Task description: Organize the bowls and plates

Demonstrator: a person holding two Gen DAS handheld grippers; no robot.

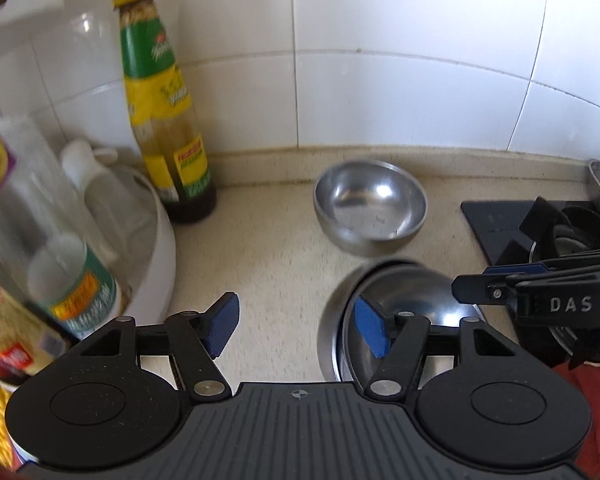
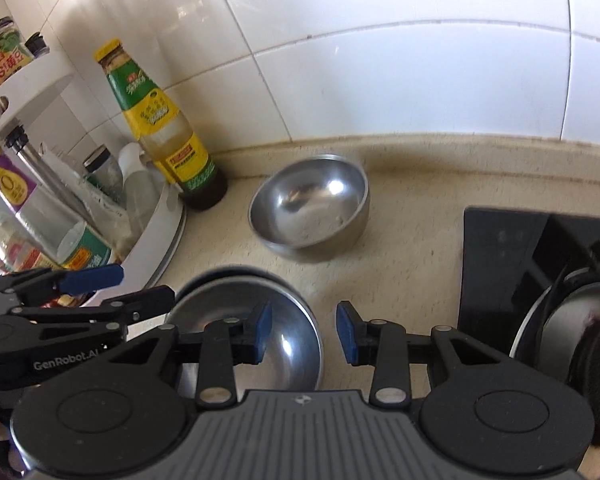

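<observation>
So far the near bowls (image 2: 252,336) sit stacked, the far bowl (image 1: 370,208) waits alone on the counter (image 1: 268,264), and both hand-held grippers, left (image 1: 296,330) and right (image 2: 304,338), hang open and empty.

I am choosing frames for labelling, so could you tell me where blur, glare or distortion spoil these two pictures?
Left wrist view: motion blur smears the sauce bottle and rack jars; the far steel bowl is soft, with a glare spot. Right wrist view: sharper, though that bowl is smeared; the near bowl shows a highlight. Both views: fisheye bends the wall tiles, dark corners.
</observation>
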